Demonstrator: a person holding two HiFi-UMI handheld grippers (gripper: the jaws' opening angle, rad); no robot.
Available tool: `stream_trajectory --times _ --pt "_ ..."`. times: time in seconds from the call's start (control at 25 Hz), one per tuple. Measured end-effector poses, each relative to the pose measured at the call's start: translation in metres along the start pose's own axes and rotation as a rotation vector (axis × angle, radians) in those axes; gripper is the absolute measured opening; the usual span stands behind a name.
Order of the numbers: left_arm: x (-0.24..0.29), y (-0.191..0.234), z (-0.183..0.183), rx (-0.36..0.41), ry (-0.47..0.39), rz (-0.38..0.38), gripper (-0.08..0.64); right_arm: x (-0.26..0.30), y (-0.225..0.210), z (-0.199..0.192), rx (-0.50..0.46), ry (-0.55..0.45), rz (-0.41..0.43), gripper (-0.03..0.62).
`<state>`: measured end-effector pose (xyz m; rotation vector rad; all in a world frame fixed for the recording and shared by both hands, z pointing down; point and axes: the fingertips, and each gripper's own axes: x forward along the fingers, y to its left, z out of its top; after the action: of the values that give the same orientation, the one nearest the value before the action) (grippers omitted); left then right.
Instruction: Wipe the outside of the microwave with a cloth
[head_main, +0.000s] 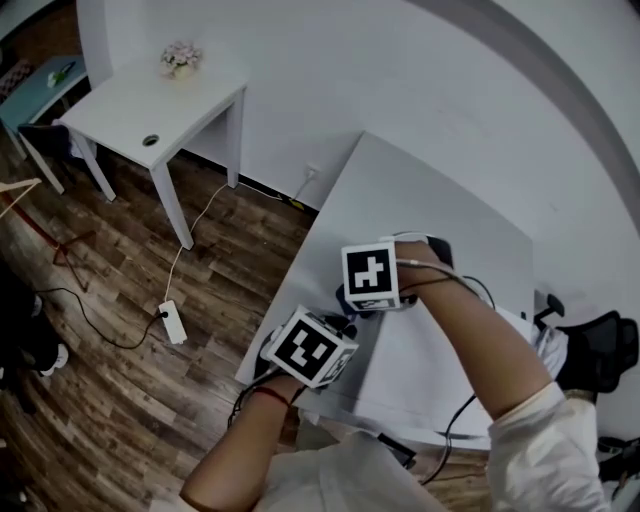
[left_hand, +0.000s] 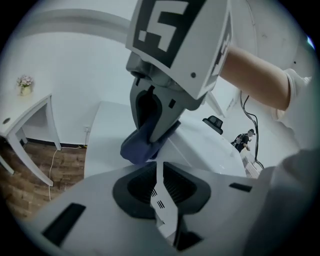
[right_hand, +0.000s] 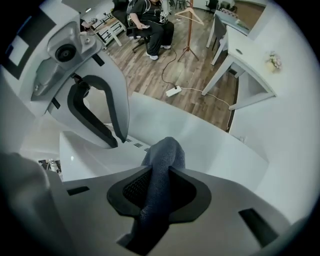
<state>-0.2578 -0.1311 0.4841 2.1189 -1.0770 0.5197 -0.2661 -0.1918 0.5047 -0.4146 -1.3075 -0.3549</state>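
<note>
"Across the white top of the microwave (head_main: 420, 190), who has what?"

"Biggest first: the microwave fills the middle of the head view, its flat top under both tools, with vent slots (right_hand: 135, 144) close by. The right hand-held gripper (right_hand: 160, 192) points steeply down at that top. It is pinching the blue cloth (right_hand: 164, 157), with a bunched fold squeezed between its pads and a rounded wad sticking out past the tips."

"Is the wad on the casing?"

"At it or just above; I cannot tell which. The left hand-held gripper (left_hand: 161, 195) sits just beside. Its jaws are only a slit apart with nothing between them, and the casing shows through the gap."

"How will the cloth behave?"

"I'd judge it soft, light and limp. It should flatten under pressure and slide easily on a hard, smooth shell. The hold looks sensible: it sits deep on a thick fold, so the cloth should not pull free. Enough wad leads the tips that fabric, not jaw, meets the casing."

"And the microwave itself?"

"Stiff, and probably heavy enough to stay put, though the slots could snag a loose corner."
</note>
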Motion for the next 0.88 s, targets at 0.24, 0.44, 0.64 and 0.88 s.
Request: stream_trajectory --times 0.24,0.44,0.64,0.88 --pt "0.011 -0.006 -0.026 -0.022 0.1 -0.05 0.04 0.005 -0.023 -0.006 0.007 0.064 -0.061 0.097" --pt "0.009 -0.008 -0.043 -0.04 0.123 -0.054 0.034 0.016 -0.021 -0.009 0.024 0.131 -0.121 0.095" --pt "0.0 -0.007 -0.056 -0.053 0.115 -0.052 0.031 0.019 -0.001 -0.003 0.019 0.167 -0.1 0.094" --pt "-0.011 -0.003 -0.083 -0.095 0.113 -0.056 0.028 0.021 0.04 0.011 0.009 0.179 -0.019 0.092"
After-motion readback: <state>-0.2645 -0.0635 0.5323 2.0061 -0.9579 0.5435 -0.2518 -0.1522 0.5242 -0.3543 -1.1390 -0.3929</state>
